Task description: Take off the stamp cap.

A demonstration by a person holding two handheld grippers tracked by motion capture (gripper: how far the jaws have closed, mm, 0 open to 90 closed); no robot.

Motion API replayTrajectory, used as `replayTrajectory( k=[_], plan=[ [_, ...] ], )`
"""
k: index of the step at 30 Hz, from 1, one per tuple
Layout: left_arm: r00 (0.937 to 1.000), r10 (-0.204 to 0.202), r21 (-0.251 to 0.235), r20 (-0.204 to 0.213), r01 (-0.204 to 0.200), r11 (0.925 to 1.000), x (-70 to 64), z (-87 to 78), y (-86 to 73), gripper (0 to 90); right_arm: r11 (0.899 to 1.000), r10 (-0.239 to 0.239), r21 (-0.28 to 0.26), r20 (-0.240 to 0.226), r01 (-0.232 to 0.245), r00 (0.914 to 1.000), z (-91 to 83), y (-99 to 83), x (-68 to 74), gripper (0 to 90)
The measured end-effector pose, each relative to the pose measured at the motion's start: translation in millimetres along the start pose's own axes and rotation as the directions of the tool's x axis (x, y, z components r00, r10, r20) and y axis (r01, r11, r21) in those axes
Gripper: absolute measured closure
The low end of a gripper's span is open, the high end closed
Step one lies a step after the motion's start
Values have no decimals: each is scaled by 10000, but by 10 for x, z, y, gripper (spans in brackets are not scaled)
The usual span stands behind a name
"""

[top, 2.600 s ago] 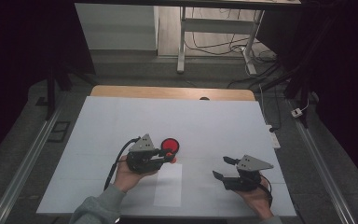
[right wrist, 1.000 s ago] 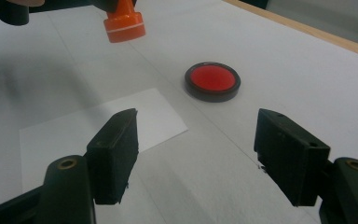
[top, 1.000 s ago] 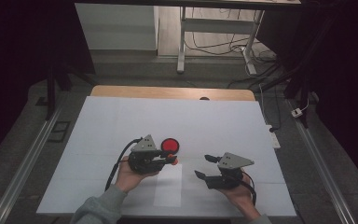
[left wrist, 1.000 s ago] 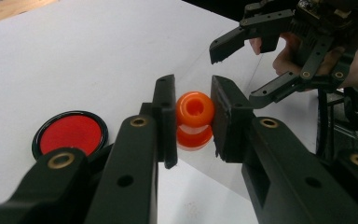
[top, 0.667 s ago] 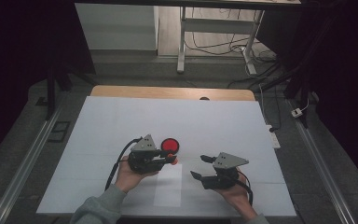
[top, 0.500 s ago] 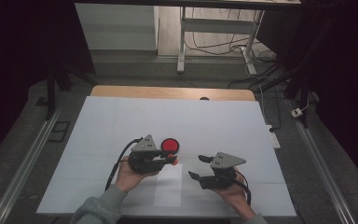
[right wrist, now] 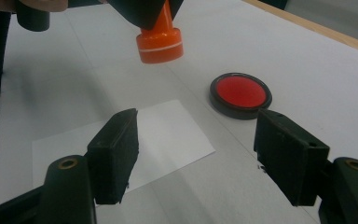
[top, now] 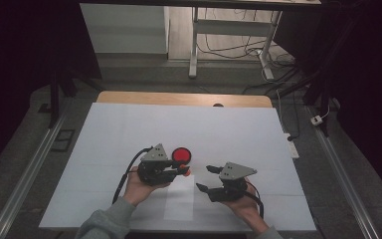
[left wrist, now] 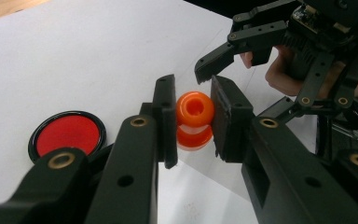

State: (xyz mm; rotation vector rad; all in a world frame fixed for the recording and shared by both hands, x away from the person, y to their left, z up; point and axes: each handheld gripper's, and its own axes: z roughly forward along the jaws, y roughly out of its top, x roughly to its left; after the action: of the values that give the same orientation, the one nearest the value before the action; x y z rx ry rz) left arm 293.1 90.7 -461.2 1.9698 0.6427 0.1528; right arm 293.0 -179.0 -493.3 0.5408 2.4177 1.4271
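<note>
Two grippers | left gripper [top: 184, 171] grasps orange stamp [left wrist: 195, 117] above table [top: 238, 134] | ink pad [top: 181, 155] just far of it | right gripper [top: 205, 178] released, near paper [right wrist: 135, 140]

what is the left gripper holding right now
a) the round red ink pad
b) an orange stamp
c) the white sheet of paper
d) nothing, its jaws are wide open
b: in the left gripper view the left gripper has its jaws closed on the knob of the orange stamp, held off the table, while the red ink pad and the white paper sheet lie untouched on the table.
</note>
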Motion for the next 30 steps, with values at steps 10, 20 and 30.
replayTrajectory(
  k=[10, 20, 30],
  plan=[
    [10000, 57, 15, 32, -57, 10000, -6, 6, 2, 722, 9999, -117, -32, -87, 117, 9999, 78, 52, 47, 307],
    [9999, 85, 22, 55, -86, 10000, -15, 14, 3, 722, 9997, -227, 34, -111, 227, 9997, 124, 102, 77, 315],
    [9998, 192, 58, 14, -192, 9998, -24, 24, 5, 722, 9995, -325, -33, -349, 324, 9989, 188, 152, 118, 334]
  ],
)
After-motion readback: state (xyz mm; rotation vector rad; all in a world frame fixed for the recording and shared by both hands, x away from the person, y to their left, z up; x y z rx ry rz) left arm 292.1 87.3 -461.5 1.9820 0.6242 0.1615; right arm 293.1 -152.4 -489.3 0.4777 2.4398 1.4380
